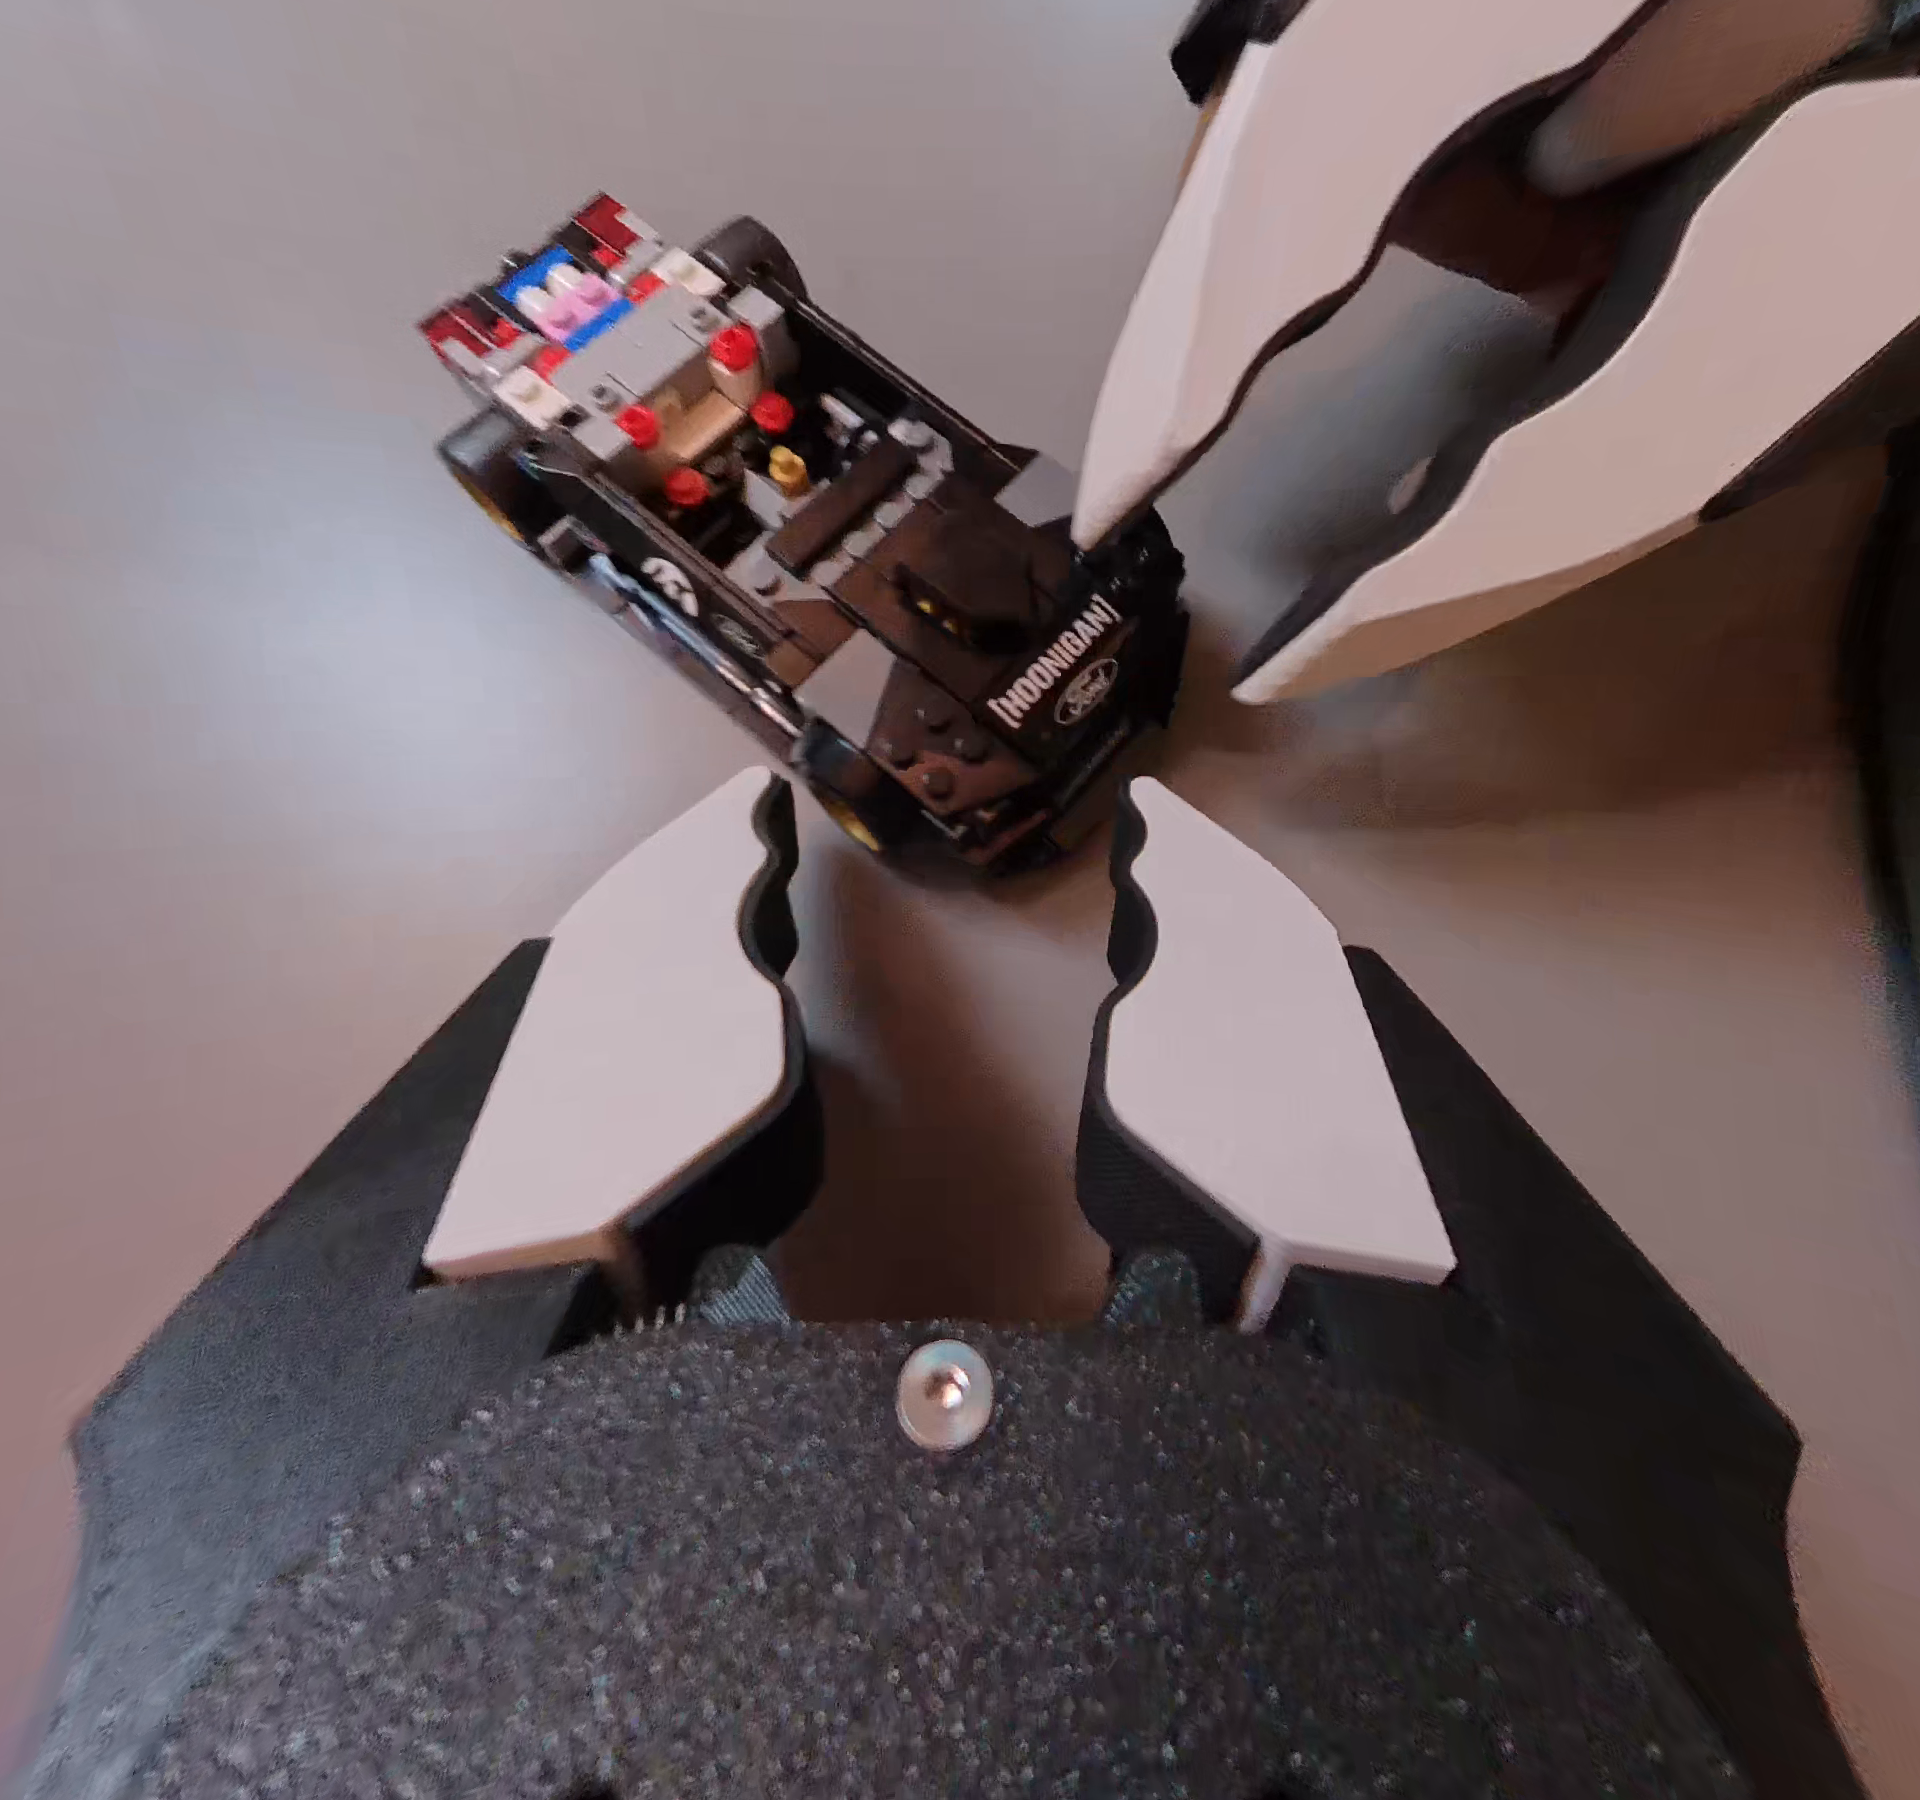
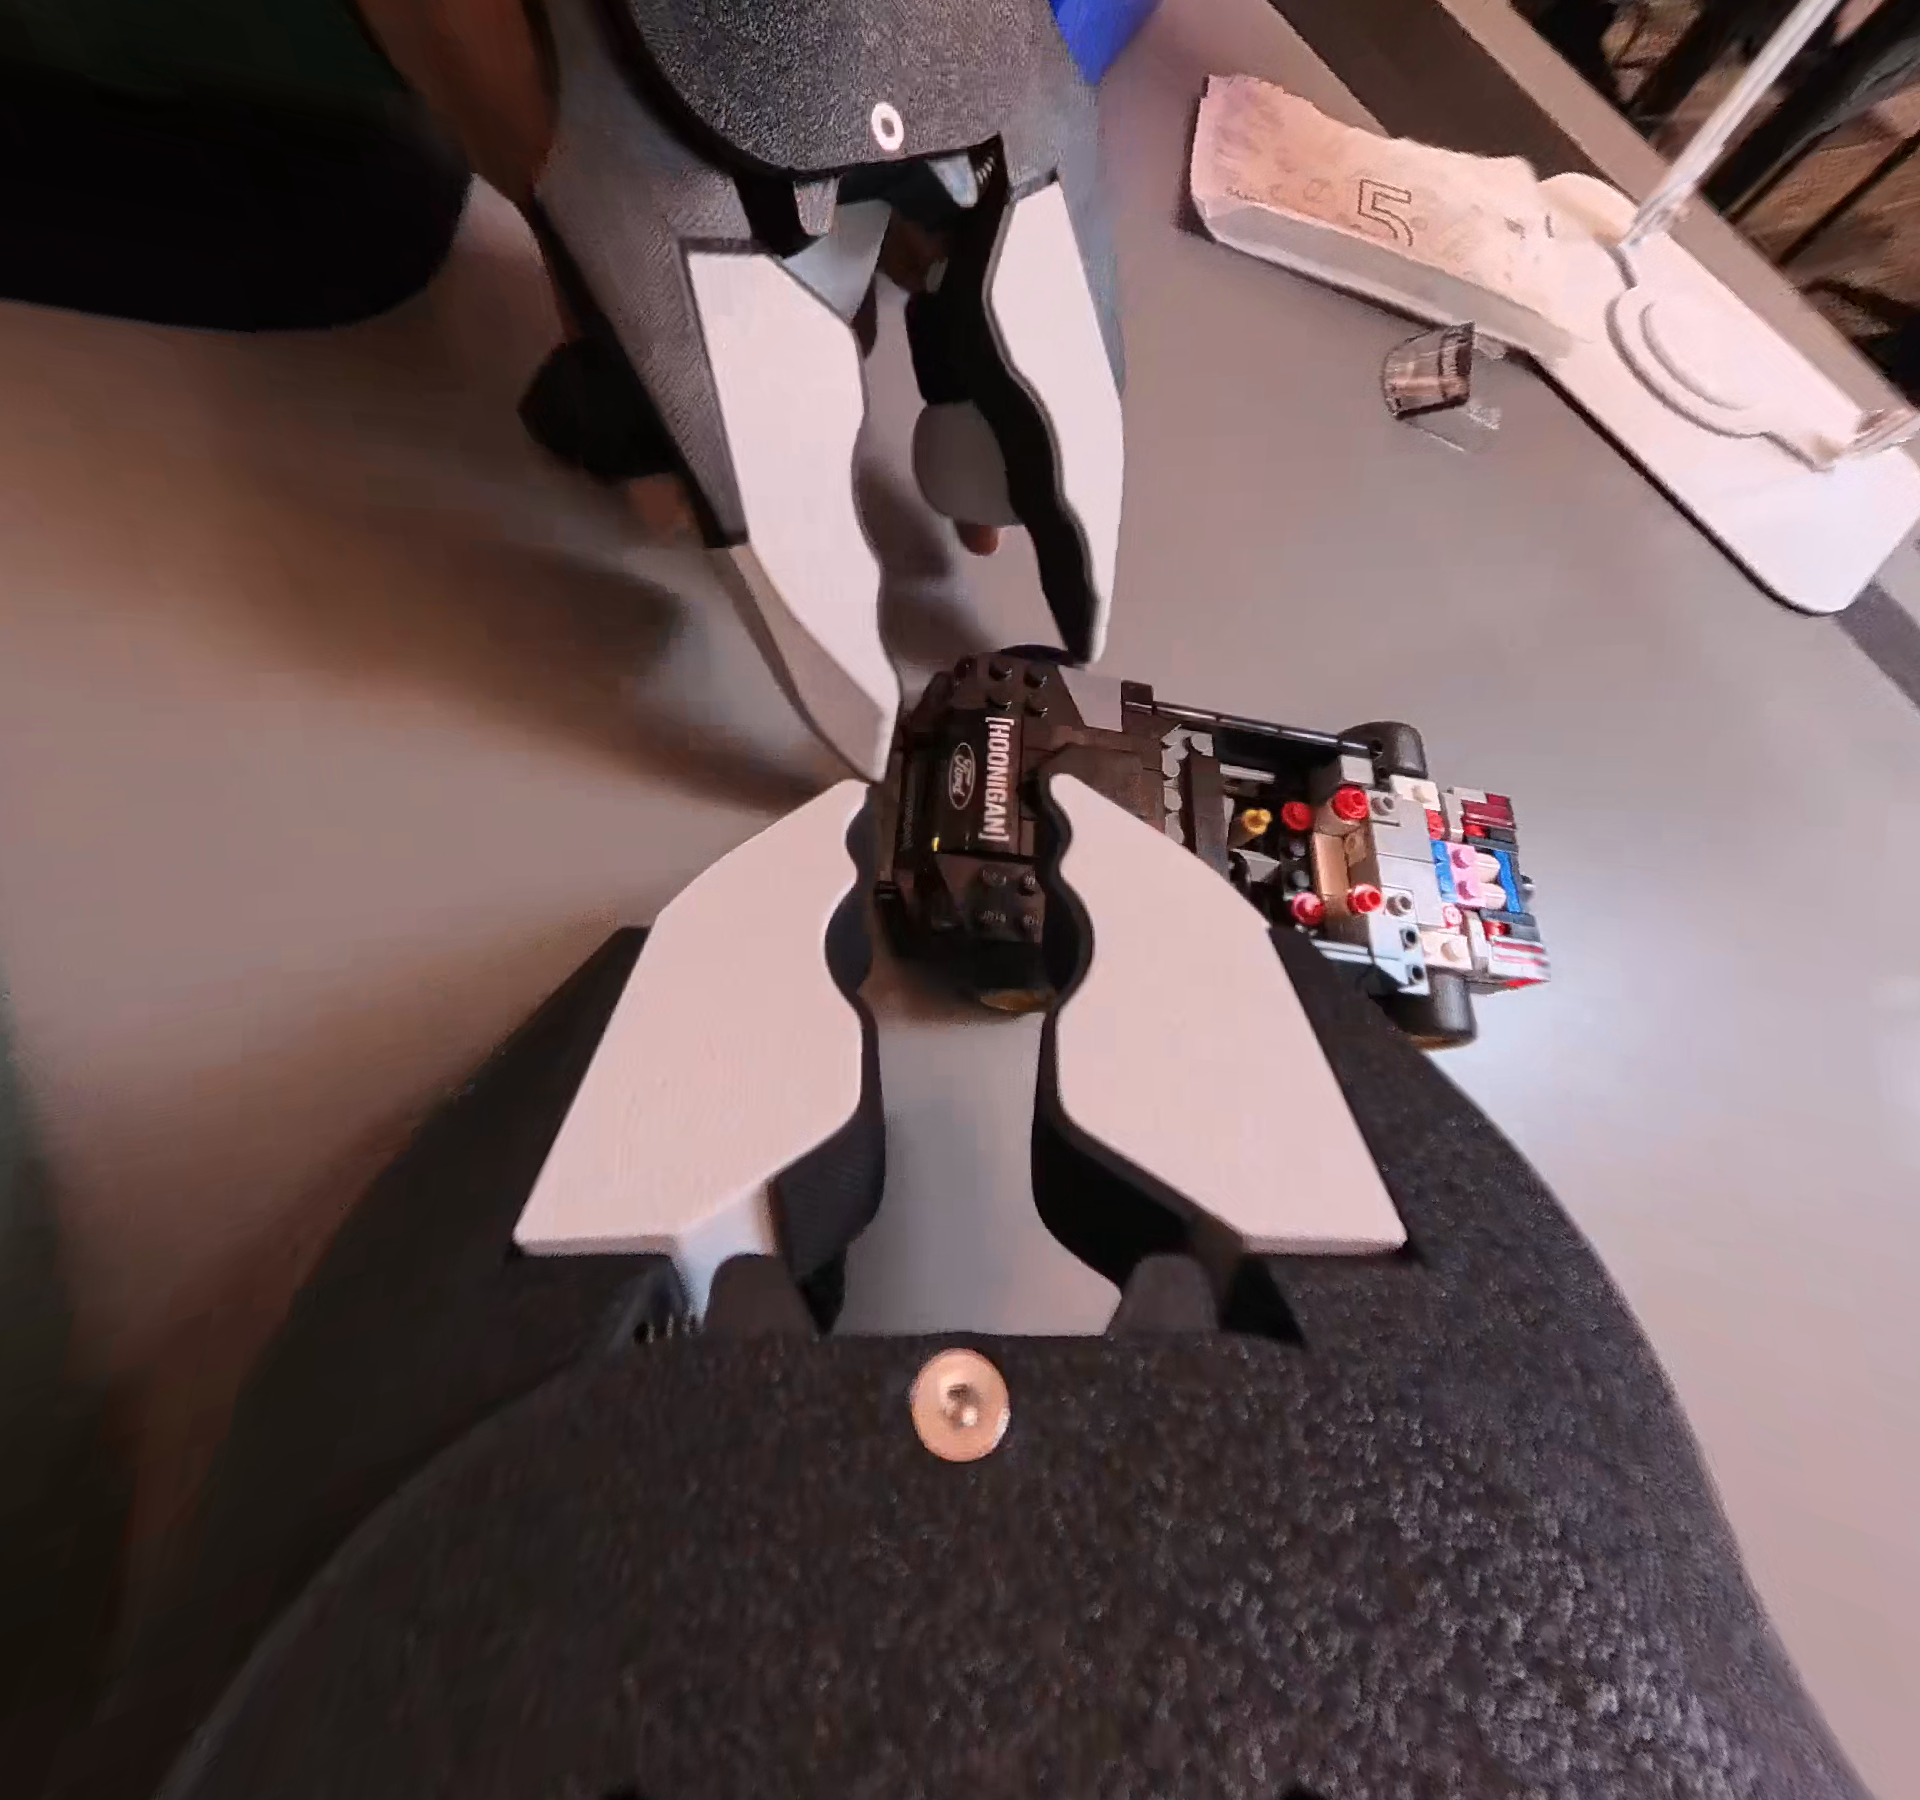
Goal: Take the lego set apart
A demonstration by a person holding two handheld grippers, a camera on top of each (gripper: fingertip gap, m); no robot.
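Both of my grippers are at the nose of the lego car (image 1: 810, 545), which sits on its wheels on the grey table (image 1: 260, 607) with its roof already off and the cabin and the coloured rear bricks bare. My right gripper (image 2: 961, 805) has its jaws parted and straddling the front end: one finger lies over the bonnet toward the cabin, the other hangs off the front of the bumper, and I see a gap on the bumper side, so it is not clamped on anything yet. My left gripper (image 1: 951, 794) is also spread, its tips just short of the front corner, near one front wheel; in the right wrist view its two tips reach the far front corner, one seeming to touch the bonnet edge. The main risk, as I judge it, is that the car slides or swings round when I squeeze, because nothing holds the rear and the wheels are free to roll on a smooth top. My right finger resting on the sloped bonnet could also slip off and snap a small part loose, sending it skidding off toward the clear piece (image 2: 1429, 368) or the white paper (image 2: 1403, 192) at the far edge. If both grippers close on the same block, I would only pinch it tighter together.
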